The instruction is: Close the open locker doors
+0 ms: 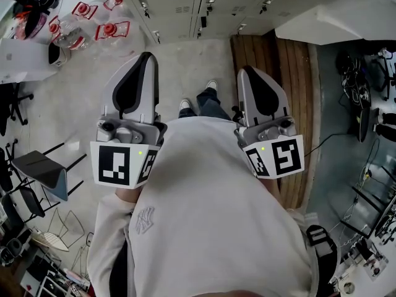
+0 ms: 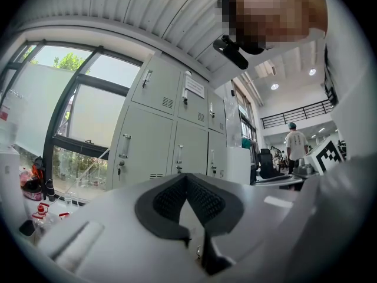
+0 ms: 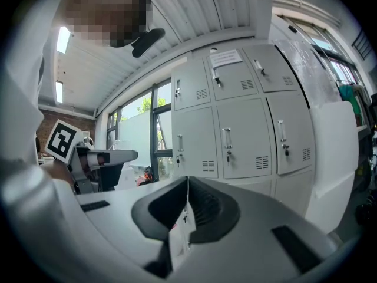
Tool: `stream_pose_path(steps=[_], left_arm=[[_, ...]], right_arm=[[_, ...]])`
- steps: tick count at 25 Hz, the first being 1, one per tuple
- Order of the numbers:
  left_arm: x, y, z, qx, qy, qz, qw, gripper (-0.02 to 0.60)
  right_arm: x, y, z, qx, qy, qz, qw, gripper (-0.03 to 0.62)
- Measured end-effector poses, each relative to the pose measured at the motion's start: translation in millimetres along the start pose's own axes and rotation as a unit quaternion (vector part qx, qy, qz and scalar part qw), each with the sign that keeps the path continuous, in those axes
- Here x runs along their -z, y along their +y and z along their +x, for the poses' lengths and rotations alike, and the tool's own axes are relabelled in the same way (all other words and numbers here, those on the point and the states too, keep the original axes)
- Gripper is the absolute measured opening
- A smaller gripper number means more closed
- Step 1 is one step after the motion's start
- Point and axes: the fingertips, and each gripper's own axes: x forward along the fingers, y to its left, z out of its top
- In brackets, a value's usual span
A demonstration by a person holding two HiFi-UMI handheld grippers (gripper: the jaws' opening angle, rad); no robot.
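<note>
In front of the person, across the floor, the lockers (image 1: 179, 2) stand well apart from both grippers. The left gripper (image 1: 147, 57) and right gripper (image 1: 246, 72) point level at them, jaws together and empty, probably ready to push. The locker doors (image 3: 238, 137) in view look shut.

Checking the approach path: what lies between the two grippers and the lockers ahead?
Head view: only bare floor, pale before the left gripper, wooden boards before the right gripper, up to the lockers. The person's shoes stand between the grippers.
</note>
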Motion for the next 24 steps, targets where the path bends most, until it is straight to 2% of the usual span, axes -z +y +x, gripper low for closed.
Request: stream_pose_path(steps=[24], left_arm=[[-1.1,4.0,-2.2,0.000,-0.003,-0.002,1.0000,0.008]], right_arm=[[-1.0,8.2,5.6,-0.013,0.005,-0.006,1.000,0.014]])
